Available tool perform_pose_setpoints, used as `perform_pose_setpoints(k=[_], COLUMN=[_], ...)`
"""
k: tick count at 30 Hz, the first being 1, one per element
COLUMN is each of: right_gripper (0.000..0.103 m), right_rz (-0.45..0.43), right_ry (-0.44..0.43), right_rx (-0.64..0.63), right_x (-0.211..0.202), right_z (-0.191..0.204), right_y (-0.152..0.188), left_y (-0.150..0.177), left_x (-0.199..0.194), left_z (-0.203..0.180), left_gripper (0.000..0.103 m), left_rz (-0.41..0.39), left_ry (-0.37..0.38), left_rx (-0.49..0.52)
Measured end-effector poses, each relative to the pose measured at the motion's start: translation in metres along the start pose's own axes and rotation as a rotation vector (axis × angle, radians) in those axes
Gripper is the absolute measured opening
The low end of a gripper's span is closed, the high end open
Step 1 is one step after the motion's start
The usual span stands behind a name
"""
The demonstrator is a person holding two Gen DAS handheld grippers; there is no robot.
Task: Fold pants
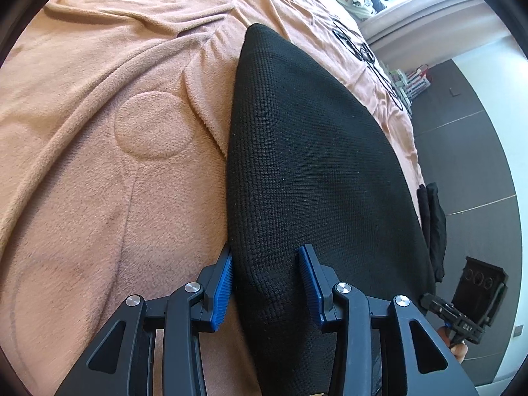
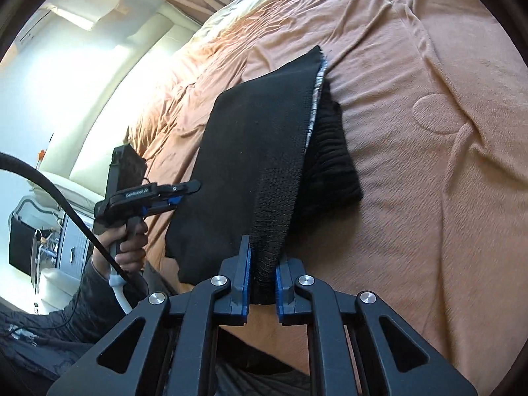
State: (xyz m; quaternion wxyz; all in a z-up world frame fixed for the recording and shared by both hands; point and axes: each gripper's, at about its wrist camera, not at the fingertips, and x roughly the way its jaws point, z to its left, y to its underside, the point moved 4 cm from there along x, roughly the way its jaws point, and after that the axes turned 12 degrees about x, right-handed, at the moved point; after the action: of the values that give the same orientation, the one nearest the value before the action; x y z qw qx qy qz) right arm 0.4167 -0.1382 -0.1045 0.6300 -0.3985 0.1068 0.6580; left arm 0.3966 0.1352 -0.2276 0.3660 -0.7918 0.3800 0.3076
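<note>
The black knit pants (image 1: 313,171) lie partly folded on the orange blanket (image 1: 99,165). In the left wrist view my left gripper (image 1: 269,283) has its blue pads (image 1: 223,283) apart, with a fold of the pants between them. In the right wrist view the pants (image 2: 254,151) show a folded layer over the ribbed waistband (image 2: 330,165). My right gripper (image 2: 263,280) is shut on a corner of the pants near the front edge. The left gripper (image 2: 178,191) also shows there, at the left edge of the pants, held by a hand.
The orange blanket (image 2: 429,132) covers the bed, with black cables (image 1: 363,52) at its far end. Dark tiled floor (image 1: 478,151) lies past the bed's right edge. A white sofa (image 2: 109,138) and a window stand beyond the bed.
</note>
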Motion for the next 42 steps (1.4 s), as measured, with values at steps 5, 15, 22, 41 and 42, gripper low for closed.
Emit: perform_pose_setpoints(k=[5,15,22,41,42], right_gripper=[0.008,0.009,0.043,0.055,0.046], right_rz=[-0.016,0.005,-0.035,-0.065,-0.061], right_ry=[0.006,0.076,0.124,0.115,0.11], right_rx=[-0.001,0.092,0.099,0.002,0.006], right_x=[0.003,0.01,0.005,0.062,0.063], right_z=[-0.001,-0.037,-0.038,-0.029,-0.029], right_y=[0.002,-0.012,-0.025,-0.068,-0.068], left_y=[0.005,0.011,0.018,0.05,0.053], left_x=[-0.001,0.004,0.001,-0.008,-0.008], left_z=[0.0,-0.009,-0.012,-0.009,-0.009], left_gripper=[0.042,0.043,0.043,0.043,0.043], left_rz=[0.012,0.017,0.016,0.03,0.034], left_ry=[-0.004,0.012,0.028,0.127,0.127], left_rx=[0.0,0.008,0.005,-0.024,-0.021])
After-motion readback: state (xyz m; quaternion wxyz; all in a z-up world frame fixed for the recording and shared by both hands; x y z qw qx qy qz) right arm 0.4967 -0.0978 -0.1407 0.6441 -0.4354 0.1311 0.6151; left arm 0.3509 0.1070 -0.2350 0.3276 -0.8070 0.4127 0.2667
